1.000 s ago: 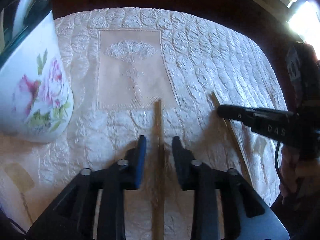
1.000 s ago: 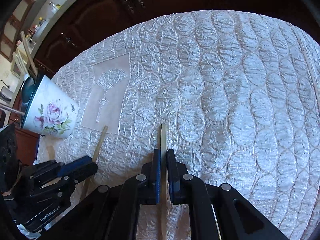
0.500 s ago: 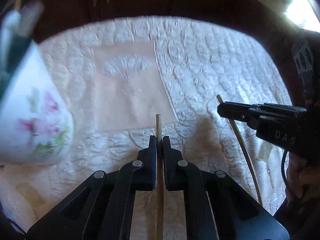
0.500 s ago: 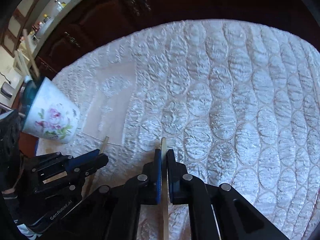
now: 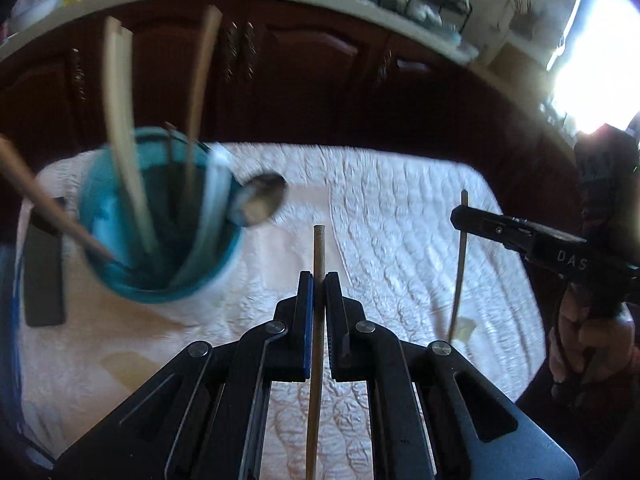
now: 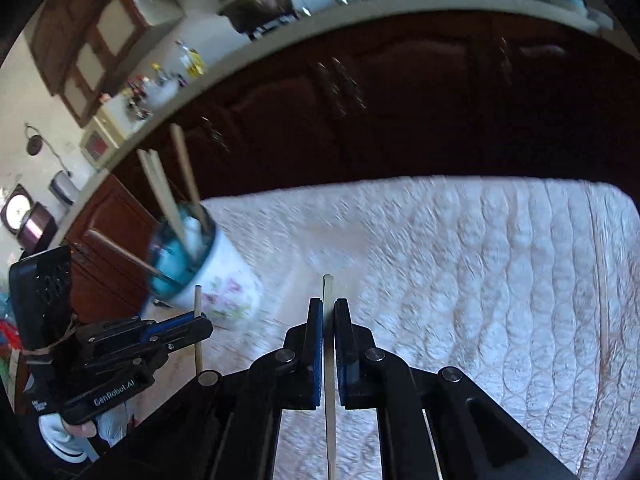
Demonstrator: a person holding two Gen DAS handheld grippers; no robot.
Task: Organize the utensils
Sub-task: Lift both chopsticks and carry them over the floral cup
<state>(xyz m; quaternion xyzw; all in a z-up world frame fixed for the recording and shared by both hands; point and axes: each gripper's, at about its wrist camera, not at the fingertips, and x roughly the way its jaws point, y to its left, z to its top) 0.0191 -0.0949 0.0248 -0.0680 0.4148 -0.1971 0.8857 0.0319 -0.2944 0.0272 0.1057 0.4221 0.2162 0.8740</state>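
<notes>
My left gripper (image 5: 316, 276) is shut on a wooden chopstick (image 5: 318, 248) and holds it above the table. My right gripper (image 6: 328, 304) is shut on a second, paler chopstick (image 6: 328, 292), also lifted; it shows at the right of the left wrist view (image 5: 460, 264). The floral cup (image 6: 224, 280) with a teal inside (image 5: 160, 220) stands at the left and holds several chopsticks, wooden handles and a metal spoon (image 5: 260, 202). In the right wrist view the left gripper (image 6: 188, 328) is just in front of the cup.
The table wears a quilted white cloth (image 6: 460, 260). A dark flat rectangular object (image 5: 42, 268) lies left of the cup. Dark wooden cabinets (image 5: 320, 80) stand behind the table, under a cluttered counter. A person's hand (image 5: 580, 340) holds the right gripper.
Both grippers have risen from the cloth with their chopsticks. The left gripper closed on its chopstick a second ago. The cup's open top has come into view.
</notes>
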